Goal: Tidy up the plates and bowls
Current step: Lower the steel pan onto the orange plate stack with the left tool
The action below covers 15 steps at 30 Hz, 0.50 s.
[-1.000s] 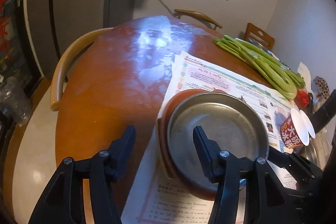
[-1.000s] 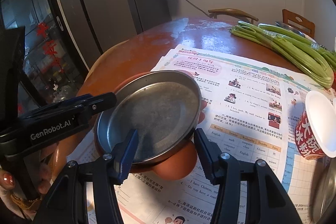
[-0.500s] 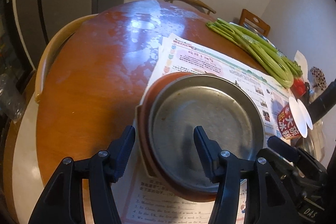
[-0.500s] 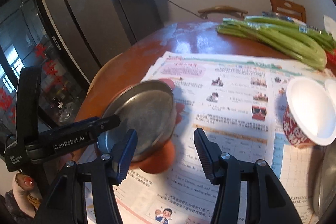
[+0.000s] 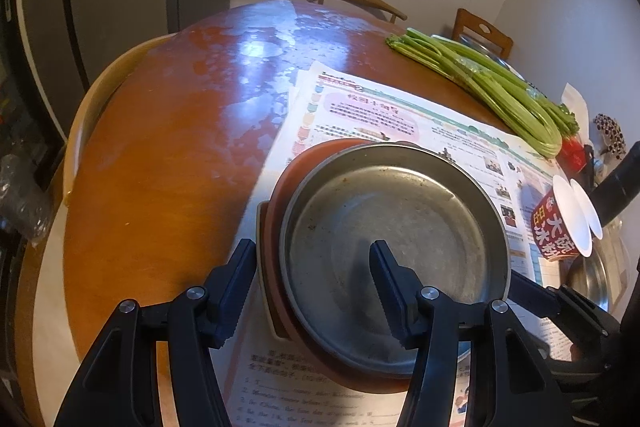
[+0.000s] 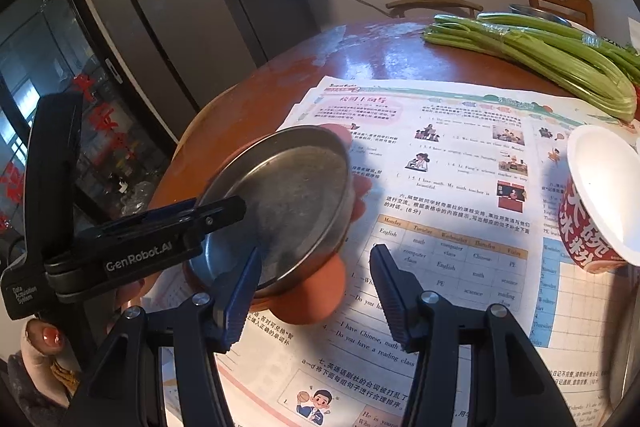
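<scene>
A dull metal plate [image 5: 400, 227] rests inside an orange-brown dish [image 5: 280, 187] on a newspaper. My left gripper [image 5: 312, 255] straddles the stack's near-left rim, one finger outside the dish and the other above the plate's floor, with a wide gap; it is open. In the right wrist view the plate [image 6: 292, 195] looks tilted on the dish [image 6: 316, 299], and the left gripper [image 6: 224, 211] reaches over its left rim. My right gripper [image 6: 316, 251] is open at the near edge, the dish's side between its fingers, neither pad pressing. It also shows in the left wrist view [image 5: 532, 291].
The newspaper [image 5: 360, 107] covers the right half of the round wooden table [image 5: 160, 147]. Celery [image 5: 500, 87] lies at the back right. A red paper cup with a white lid [image 5: 560, 227] and a steel pot [image 5: 592, 275] stand at the right. A chair back [image 5: 92, 107] curves along the left edge.
My left gripper has moved in closer over the stack, which now fills more of its view. The right wrist view has rolled a little. The plate and dish have not shifted on the newspaper.
</scene>
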Available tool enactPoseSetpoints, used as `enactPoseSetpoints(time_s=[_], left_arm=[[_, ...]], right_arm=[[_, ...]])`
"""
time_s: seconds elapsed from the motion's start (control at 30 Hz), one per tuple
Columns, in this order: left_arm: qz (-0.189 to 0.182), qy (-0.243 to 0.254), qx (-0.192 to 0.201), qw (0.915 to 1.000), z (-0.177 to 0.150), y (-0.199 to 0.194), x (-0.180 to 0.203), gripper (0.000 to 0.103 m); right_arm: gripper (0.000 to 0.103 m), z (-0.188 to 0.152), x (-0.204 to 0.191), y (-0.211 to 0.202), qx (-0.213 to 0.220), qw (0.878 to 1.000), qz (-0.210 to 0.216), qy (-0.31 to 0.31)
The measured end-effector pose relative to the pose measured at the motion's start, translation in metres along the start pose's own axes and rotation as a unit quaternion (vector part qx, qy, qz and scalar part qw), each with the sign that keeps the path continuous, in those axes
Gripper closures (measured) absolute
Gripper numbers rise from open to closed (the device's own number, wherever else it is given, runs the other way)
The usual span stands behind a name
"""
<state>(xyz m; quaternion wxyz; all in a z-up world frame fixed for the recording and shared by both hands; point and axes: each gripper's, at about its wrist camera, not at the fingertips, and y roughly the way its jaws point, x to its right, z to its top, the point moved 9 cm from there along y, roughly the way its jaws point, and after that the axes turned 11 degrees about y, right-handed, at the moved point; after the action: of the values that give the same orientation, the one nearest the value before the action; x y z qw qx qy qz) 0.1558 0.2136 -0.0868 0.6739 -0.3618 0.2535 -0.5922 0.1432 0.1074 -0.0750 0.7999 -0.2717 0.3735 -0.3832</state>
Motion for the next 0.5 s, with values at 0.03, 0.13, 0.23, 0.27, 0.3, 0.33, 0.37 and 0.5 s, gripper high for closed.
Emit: enactPoseSetpoints(time_s=[0.03, 0.13, 0.23, 0.27, 0.3, 0.33, 0.37, 0.5], left_arm=[[-0.004, 0.001, -0.001, 1.0, 0.001, 0.001, 0.003, 0.043], [-0.011, 0.007, -0.002, 0.9999, 0.005, 0.004, 0.012, 0.043], [-0.007, 0.016, -0.004, 0.9998, 0.009, 0.008, 0.021, 0.043], [-0.008, 0.017, -0.005, 0.9998, 0.012, 0.011, 0.023, 0.043], [-0.01, 0.019, -0.005, 0.9998, 0.013, 0.012, 0.026, 0.043], [-0.012, 0.021, -0.006, 0.9997, 0.015, 0.014, 0.029, 0.043], [-0.013, 0.022, -0.007, 0.9996, 0.016, 0.015, 0.031, 0.043], [-0.013, 0.032, -0.007, 0.9994, 0.024, 0.025, 0.043, 0.043]], right_arm=[[0.047, -0.001, 0.0, 0.0, -0.001, 1.0, 0.0, -0.002], [0.047, -0.001, 0.002, 0.001, -0.002, 1.0, 0.0, -0.003], [0.047, 0.0, 0.005, 0.0, 0.0, 1.0, -0.005, -0.004], [0.047, 0.001, 0.008, -0.001, 0.002, 1.0, -0.009, -0.004], [0.047, 0.002, 0.01, -0.001, 0.004, 1.0, -0.011, -0.002], [0.047, 0.003, 0.012, -0.002, 0.006, 1.0, -0.012, 0.0], [0.047, 0.004, 0.014, -0.004, 0.008, 1.0, -0.013, 0.004], [0.047, 0.011, 0.025, -0.007, 0.016, 1.0, -0.02, 0.015]])
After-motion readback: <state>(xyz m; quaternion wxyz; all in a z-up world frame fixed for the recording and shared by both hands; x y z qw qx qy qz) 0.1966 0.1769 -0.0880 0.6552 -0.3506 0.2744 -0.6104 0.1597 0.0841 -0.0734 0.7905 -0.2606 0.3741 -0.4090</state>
